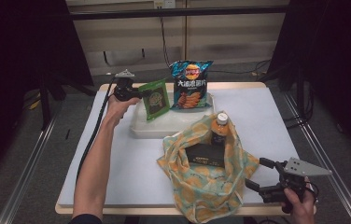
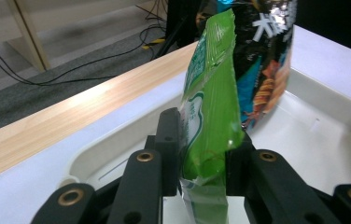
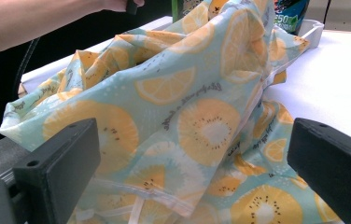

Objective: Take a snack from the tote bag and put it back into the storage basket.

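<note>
My left gripper (image 2: 204, 154) is clamped on the lower edge of the green snack packet (image 2: 211, 98), holding it upright over the white tray (image 1: 164, 128), just beside the blue chip bag (image 1: 191, 85). I judge it light, crinkly and slippery, so gripping the flat seam suits. My right gripper (image 1: 263, 173) stands open beside the citrus-print bag (image 3: 173, 116).
</note>
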`<state>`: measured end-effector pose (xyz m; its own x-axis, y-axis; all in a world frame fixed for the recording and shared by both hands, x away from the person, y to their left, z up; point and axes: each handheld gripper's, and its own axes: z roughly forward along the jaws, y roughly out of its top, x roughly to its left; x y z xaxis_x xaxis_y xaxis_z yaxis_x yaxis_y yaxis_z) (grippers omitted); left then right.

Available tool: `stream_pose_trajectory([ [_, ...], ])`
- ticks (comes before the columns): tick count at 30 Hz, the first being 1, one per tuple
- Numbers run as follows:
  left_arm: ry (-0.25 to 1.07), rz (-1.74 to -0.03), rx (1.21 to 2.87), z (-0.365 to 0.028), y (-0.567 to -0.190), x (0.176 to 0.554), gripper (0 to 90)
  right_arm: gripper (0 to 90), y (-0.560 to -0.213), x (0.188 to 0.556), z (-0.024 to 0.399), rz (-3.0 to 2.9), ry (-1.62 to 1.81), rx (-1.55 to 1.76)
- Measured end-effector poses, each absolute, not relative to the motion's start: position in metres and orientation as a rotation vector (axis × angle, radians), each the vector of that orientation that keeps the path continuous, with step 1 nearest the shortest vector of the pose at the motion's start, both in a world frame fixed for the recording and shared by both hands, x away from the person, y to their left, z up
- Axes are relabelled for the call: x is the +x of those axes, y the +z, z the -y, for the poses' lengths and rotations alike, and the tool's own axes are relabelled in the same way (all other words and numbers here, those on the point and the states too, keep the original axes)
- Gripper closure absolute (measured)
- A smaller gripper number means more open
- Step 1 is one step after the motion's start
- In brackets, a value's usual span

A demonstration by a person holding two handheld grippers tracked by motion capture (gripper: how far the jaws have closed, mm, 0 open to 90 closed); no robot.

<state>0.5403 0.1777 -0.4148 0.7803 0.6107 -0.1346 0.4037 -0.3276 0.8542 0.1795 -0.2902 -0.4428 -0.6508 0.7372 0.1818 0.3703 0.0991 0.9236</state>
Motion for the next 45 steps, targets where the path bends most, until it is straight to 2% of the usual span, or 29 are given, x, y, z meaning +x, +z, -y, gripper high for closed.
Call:
stream_pose_trajectory([
  [9,0.289,-0.825,1.941,-0.180,-0.422,0.548,67.6,1.7,-0.443,0.180,0.290,-2.060,1.576,1.090],
  [14,0.271,-0.891,1.932,-0.183,-0.430,0.553,55.2,1.7,-0.443,0.180,0.290,-2.061,1.574,1.089],
  [16,0.275,-0.893,1.941,-0.184,-0.432,0.554,54.1,1.7,-0.443,0.180,0.289,-2.058,1.577,1.094],
  [21,0.285,-0.945,1.923,-0.187,-0.431,0.555,33.5,1.6,-0.443,0.179,0.290,-2.060,1.580,1.091],
  [24,0.287,-0.991,1.904,-0.192,-0.430,0.555,26.6,1.5,-0.443,0.179,0.289,-2.064,1.582,1.086],
  [32,0.317,-0.963,1.885,-0.204,-0.418,0.548,20.2,1.8,-0.444,0.180,0.288,-2.078,1.587,1.085],
  [38,0.353,-0.916,1.859,-0.207,-0.401,0.539,22.8,1.7,-0.444,0.180,0.287,-2.085,1.580,1.078],
  [41,0.289,-0.855,1.873,-0.203,-0.397,0.531,37.2,1.6,-0.443,0.180,0.288,-2.077,1.583,1.084],
  [45,0.235,-0.790,1.920,-0.193,-0.401,0.520,66.0,1.5,-0.443,0.179,0.288,-2.077,1.578,1.082],
])
